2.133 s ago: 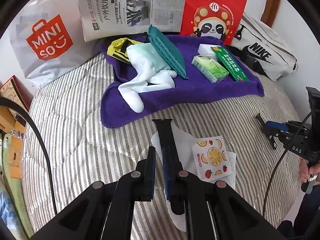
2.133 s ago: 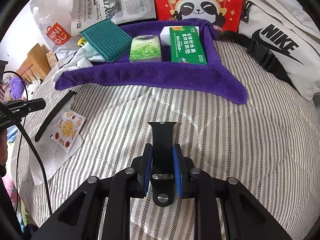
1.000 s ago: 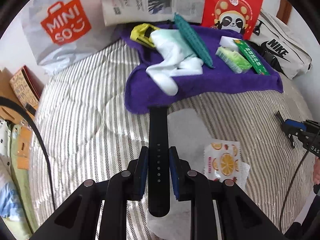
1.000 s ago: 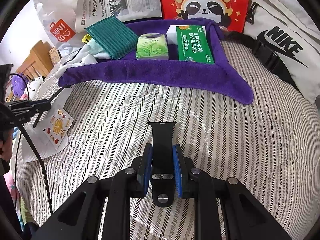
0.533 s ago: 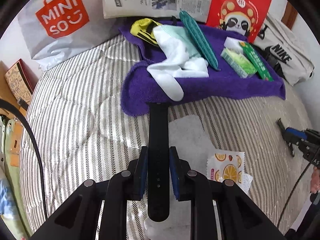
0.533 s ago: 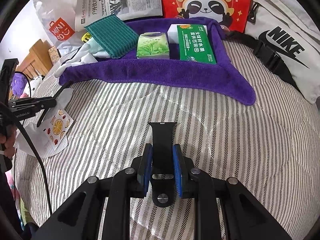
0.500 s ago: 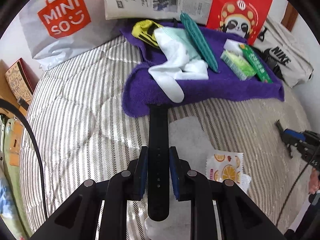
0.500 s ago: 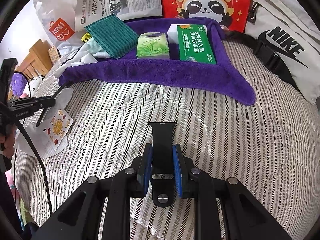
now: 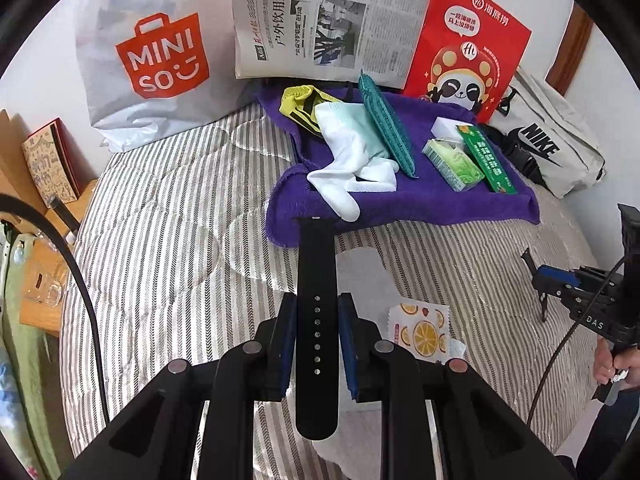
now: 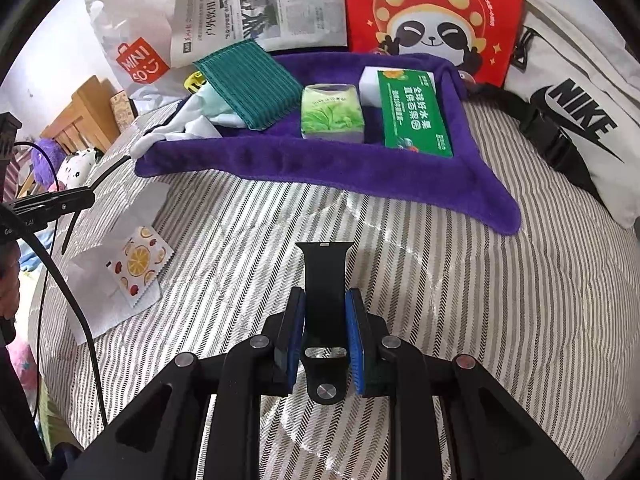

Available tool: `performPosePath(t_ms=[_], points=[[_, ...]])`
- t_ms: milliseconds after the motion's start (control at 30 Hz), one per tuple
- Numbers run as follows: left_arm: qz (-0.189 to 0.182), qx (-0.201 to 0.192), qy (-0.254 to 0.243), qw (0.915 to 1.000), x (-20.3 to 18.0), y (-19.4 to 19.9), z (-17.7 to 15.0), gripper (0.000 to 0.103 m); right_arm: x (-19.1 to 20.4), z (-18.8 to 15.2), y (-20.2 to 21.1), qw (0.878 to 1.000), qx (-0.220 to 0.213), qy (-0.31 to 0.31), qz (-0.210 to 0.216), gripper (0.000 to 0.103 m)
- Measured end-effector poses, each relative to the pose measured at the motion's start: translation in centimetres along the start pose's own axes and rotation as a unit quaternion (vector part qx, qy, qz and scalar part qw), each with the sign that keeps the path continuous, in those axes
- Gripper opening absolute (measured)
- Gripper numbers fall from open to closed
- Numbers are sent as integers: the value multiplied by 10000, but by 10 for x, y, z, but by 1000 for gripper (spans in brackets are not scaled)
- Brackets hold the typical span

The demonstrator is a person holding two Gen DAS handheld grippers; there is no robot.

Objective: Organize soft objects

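Spanning the whole view, the striped quilt (image 9: 168,216) carries a purple towel (image 9: 420,204) along its far edge, already loaded with white socks (image 9: 352,168), a teal cloth (image 9: 386,128) and tissue packs (image 9: 452,164). My left gripper (image 9: 316,336) is clamped on the long holed watch strap (image 9: 316,300), held clear above the quilt with its tip at the towel's near-left corner; my right gripper (image 10: 325,332) pinches the short buckle strap (image 10: 324,280). I judge this the carrying step: next, lower each strap onto bare towel, then release.
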State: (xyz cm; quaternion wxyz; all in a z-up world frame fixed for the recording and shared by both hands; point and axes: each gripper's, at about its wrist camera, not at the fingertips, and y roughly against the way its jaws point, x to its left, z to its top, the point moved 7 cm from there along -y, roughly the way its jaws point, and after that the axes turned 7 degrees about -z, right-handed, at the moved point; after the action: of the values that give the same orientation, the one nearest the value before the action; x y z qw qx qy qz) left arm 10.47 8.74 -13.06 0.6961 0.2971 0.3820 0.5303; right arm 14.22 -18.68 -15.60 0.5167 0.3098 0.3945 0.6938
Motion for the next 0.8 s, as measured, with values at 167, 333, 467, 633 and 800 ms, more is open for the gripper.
performPosePath(t_ms=[167,333,467,633,800], points=[[-25,-122,26,9999,0,11,2,20,0,8,4,10000,-58,-7,43,21],[-83,-212,-53,9997,-8,16,10,20,0,23,10,9999,-156,34,64,21],[-170,-277,-132,9994,-16,16,23,20,0,43,12,9997,-227,54,96,21],[-330,-360,-234,9985,-27,13,44,20,0,68,10,9994,-311,77,124,21],[-471,-394,-304,9977,-36,2,66,20,-3,93,4,9993,-345,105,130,21]])
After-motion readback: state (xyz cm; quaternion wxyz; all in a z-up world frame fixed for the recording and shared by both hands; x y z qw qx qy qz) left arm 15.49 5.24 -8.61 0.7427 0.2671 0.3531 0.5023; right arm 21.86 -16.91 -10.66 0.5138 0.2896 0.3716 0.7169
